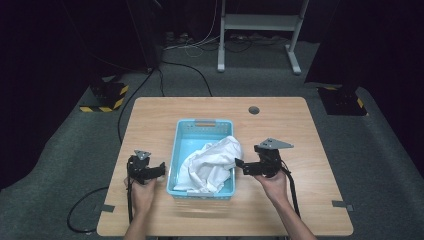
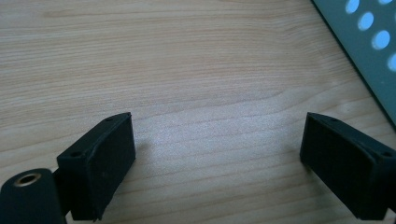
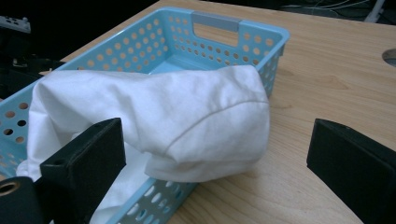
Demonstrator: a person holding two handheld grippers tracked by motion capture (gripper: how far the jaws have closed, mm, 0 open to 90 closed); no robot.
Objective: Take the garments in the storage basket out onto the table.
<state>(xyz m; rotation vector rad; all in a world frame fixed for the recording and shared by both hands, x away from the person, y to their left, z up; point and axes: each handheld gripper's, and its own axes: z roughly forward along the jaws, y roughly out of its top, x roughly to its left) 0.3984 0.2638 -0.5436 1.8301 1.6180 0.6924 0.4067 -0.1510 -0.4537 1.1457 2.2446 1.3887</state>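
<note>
— High view first: where does the cloth sit?

— White cloth lies crumpled in the blue basket at the middle of the frame, one fold spilling over the right rim. Left tool rests on the desk just left of the basket; right tool is near the overhang.

— Left gripper view?

— Left tool stands spread wide over bare desk, holding nothing — the basket wall cuts the upper right corner.

— Right gripper view?

— Right tool is spread too, empty, aimed at the cloth bulging over the basket rim. That close-up shows a seam and soft folds. I'd judge it light, limp, not slippery — pinch the overhanging fold; it will sag and drag.
</note>
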